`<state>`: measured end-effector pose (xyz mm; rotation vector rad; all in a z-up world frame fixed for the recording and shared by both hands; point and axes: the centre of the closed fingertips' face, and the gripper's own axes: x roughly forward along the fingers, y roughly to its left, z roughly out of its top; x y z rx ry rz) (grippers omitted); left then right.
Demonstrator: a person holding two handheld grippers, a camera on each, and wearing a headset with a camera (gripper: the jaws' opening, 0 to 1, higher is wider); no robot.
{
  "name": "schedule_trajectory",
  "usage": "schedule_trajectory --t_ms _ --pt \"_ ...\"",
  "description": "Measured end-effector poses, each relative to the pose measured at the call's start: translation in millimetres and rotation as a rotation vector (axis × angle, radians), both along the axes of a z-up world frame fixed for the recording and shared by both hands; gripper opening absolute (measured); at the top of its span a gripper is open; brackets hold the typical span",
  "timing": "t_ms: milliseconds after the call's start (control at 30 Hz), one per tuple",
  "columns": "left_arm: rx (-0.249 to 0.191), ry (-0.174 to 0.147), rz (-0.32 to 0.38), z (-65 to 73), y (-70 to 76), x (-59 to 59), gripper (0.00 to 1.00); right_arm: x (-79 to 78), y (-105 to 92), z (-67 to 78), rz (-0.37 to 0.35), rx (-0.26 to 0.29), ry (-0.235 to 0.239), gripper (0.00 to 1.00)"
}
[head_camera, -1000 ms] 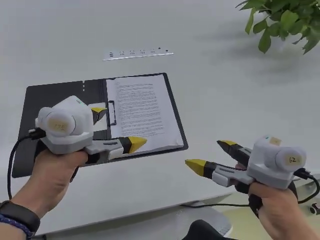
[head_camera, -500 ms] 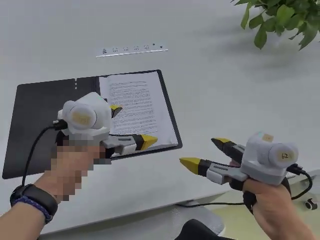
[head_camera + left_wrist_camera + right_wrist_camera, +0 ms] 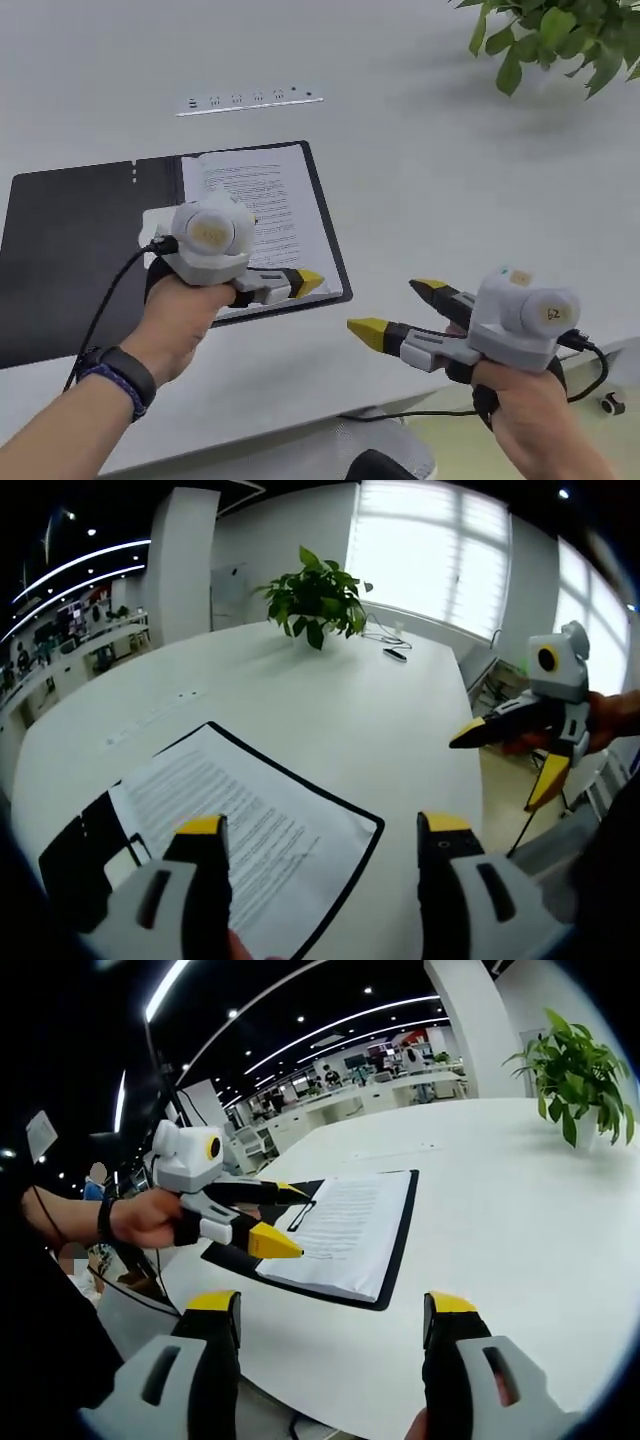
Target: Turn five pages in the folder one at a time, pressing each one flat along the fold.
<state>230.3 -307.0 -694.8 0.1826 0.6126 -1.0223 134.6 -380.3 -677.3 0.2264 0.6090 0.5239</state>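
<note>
L gripper (image 3: 322, 825): your jaws spread above folder (image 3: 70, 260) page (image 3: 255, 185) (printed text). R gripper (image 3: 398, 308): spread, near folder's corner.

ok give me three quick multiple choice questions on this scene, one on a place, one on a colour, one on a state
1. Where is the left gripper? A on the floor B over the folder C in a drawer
2. What colour are the fingertips of the right gripper? A yellow B red C blue
3. How is the right gripper? A shut on a cup B shut on a pen C open, empty
Answers: 1 B, its jaws frame the folder's printed page; 2 A, both tips are yellow; 3 C, its jaws stand apart with nothing between.
</note>
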Motion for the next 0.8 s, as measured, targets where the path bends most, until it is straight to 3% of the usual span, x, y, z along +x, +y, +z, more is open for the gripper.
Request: schedule_trajectory --t_ms 67,267,367,600,800 --pt "0.026 0.001 -0.009 -11.1 -3.7 0.8 0.77 0.0 -1.3 0.2 -0.004 0.003 0.000 0.74" --pt "0.049 0.035 0.021 -34.1 -12.1 5.4 0.76 0.9 -8.0 -1.6 -0.016 0.010 0.004 0.73" --pt "0.072 0.064 0.068 -47.2 -10.0 9.3 0.76 0.0 -9.5 -1.7 -0.019 0.014 0.008 0.73" --pt "0.133 0.051 0.104 -66.6 -15.3 12.5 0.78 -2.4 -13.8 -6.0 -0.027 0.017 0.017 0.73" --pt "0.205 0.008 0.127 -86.8 -14.3 14.9 0.78 -3.6 -16.7 -7.7 -0.035 0.021 0.021 0.73"
